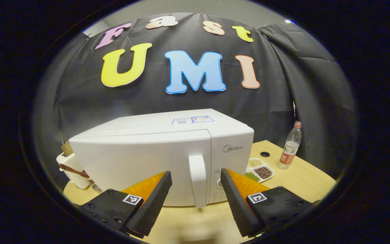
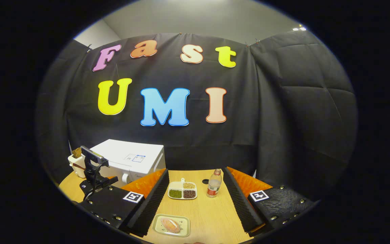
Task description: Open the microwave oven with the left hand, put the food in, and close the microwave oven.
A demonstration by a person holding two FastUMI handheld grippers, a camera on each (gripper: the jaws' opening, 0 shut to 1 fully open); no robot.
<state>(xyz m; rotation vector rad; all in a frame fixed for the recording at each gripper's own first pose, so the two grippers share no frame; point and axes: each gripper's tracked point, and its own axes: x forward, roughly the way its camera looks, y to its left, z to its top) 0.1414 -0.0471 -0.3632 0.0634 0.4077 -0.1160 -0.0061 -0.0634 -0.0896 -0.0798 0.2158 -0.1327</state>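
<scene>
Meanwhile both tongs (image 1: 196,176) (image 2: 195,174) gape — microwave (image 1: 161,152) door shut, bottle (image 1: 290,145) beside the divided dish (image 1: 260,169).

Door handle (image 1: 197,179) stands free between the spread left claw (image 1: 195,181) fingers.

plastic bottle (image 2: 214,183) upright | divided dish of beans (image 2: 182,190) beside it | wooden table (image 2: 212,213)
</scene>
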